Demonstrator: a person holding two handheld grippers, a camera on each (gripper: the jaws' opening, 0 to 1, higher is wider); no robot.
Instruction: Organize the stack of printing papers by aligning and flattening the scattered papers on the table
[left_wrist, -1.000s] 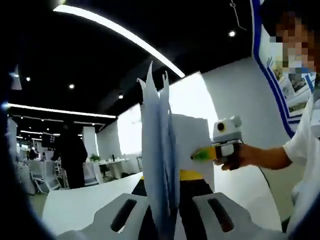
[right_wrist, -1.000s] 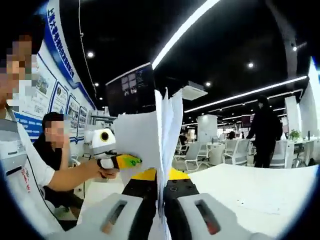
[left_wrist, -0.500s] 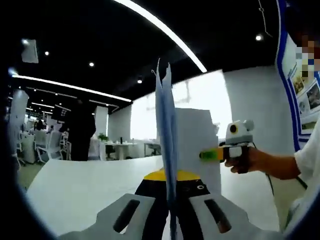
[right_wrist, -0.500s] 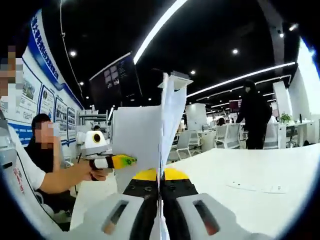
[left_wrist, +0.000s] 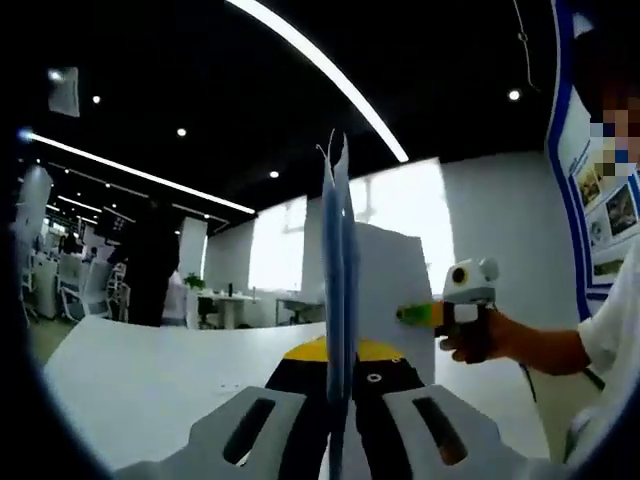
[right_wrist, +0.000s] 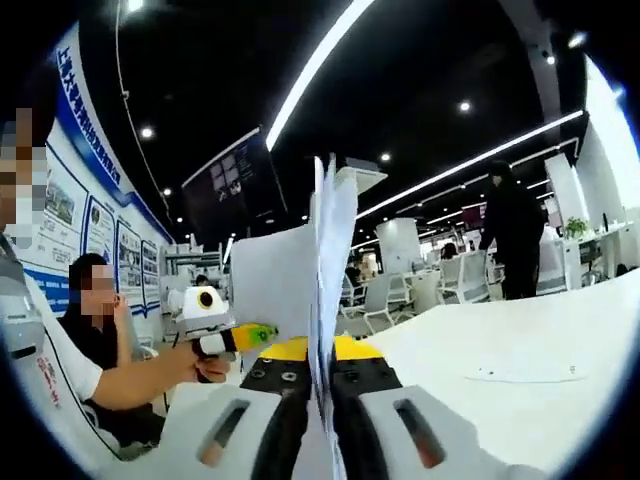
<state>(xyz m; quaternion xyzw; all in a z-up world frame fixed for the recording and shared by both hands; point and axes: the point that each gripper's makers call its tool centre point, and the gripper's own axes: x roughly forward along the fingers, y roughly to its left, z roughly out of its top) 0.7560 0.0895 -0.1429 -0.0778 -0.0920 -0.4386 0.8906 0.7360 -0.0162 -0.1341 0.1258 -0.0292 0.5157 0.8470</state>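
A stack of white printing papers (left_wrist: 336, 300) stands upright, seen edge-on. My left gripper (left_wrist: 336, 368) is shut on its near side, one jaw on each face. At the far side, the right gripper (left_wrist: 422, 314) with its green-yellow tip is clamped on the sheets, held by a hand (left_wrist: 478, 335). In the right gripper view the same stack (right_wrist: 326, 290) rises between the jaws of my right gripper (right_wrist: 312, 368), which is shut on it. The left gripper (right_wrist: 250, 336) pinches the stack's opposite edge from the left. The sheets' top edges lie close together.
The white table (left_wrist: 150, 370) stretches beneath the stack, and a thin flat sheet (right_wrist: 525, 373) lies on it to the right. A person in dark clothes (right_wrist: 512, 235) stands beyond the table near office chairs (right_wrist: 455, 290). A seated person (right_wrist: 95, 320) is by the poster wall.
The fanned-out top edges of the sheets have drawn together into a tight upright stack. Both views have shifted slightly with the hands; both grippers keep their hold.
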